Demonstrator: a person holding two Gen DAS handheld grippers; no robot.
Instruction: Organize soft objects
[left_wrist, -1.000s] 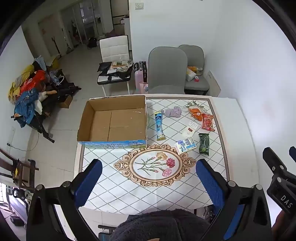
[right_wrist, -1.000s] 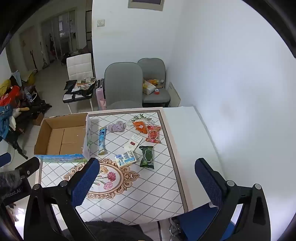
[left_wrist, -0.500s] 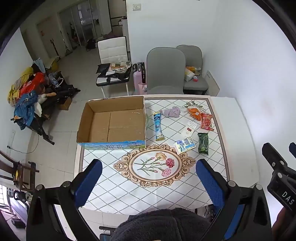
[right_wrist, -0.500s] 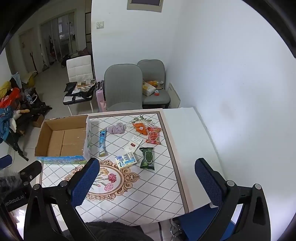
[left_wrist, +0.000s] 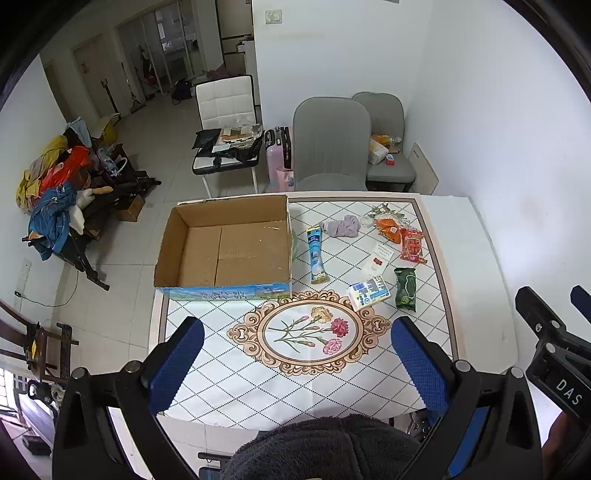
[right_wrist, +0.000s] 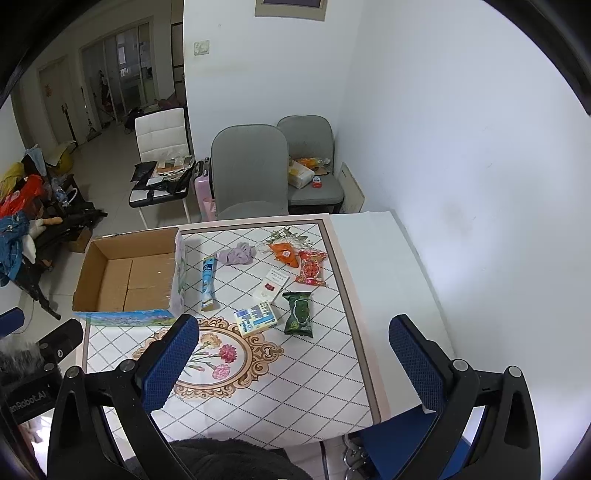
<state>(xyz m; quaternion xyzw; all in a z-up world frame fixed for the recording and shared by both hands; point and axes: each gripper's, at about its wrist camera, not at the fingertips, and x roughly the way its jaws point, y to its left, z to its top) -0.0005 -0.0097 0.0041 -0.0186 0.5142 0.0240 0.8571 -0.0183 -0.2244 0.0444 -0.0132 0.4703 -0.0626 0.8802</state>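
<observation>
An open, empty cardboard box (left_wrist: 225, 251) (right_wrist: 129, 277) stands at the table's left. To its right lie a purple soft cloth (left_wrist: 341, 226) (right_wrist: 236, 254), an orange soft carrot toy (left_wrist: 388, 228) (right_wrist: 284, 253), a blue tube (left_wrist: 316, 254) (right_wrist: 208, 282), a red packet (left_wrist: 412, 245) (right_wrist: 311, 267), a green packet (left_wrist: 405, 288) (right_wrist: 299, 314), a white card (left_wrist: 377, 258) and a small blue-white box (left_wrist: 368, 293) (right_wrist: 255, 318). My left gripper (left_wrist: 295, 358) is open and empty, high above the table's near edge. My right gripper (right_wrist: 295, 358) is open and empty, further right.
The table (left_wrist: 480, 280) has a tiled cloth with a flower medallion (left_wrist: 310, 330). Two grey chairs (left_wrist: 332, 144) stand behind it against the white wall. A white chair with clutter (left_wrist: 227, 122) and a clothes pile (left_wrist: 55, 192) are on the floor at left.
Both grippers have pulled back and risen slightly, so the table looks a little smaller. Nothing on the table has moved.
</observation>
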